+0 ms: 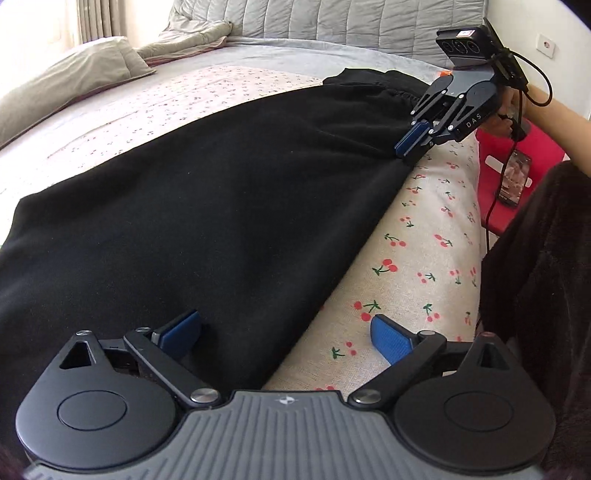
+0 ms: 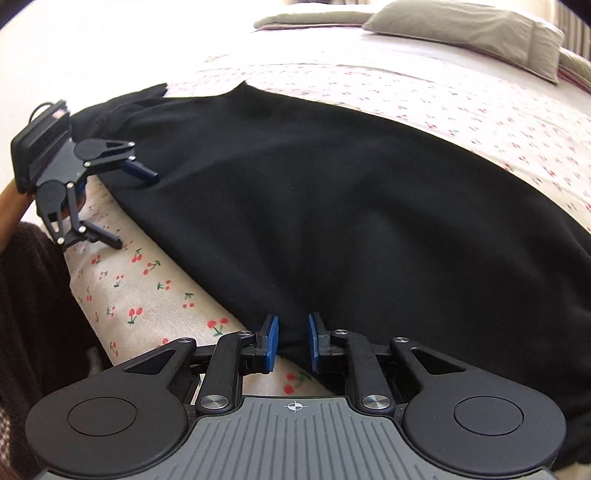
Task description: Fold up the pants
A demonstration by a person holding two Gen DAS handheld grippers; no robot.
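Black fabric pants (image 1: 207,206) spread flat on cherry-print bedsheet (image 1: 424,236), left gripper (image 1: 286,332) spread wide astride near hem, right gripper (image 2: 291,341) slightly parted, gripping nothing, over pants' edge.

Cherry-print bedspread (image 1: 424,236), grey pillow (image 2: 476,33), perhaps phone (image 1: 515,177)

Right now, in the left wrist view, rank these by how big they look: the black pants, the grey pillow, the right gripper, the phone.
1. black pants, filling most of the frame
2. grey pillow
3. right gripper; it looks close to the pillow in size and sits nearer the camera, so this order is unsure
4. phone, smallest
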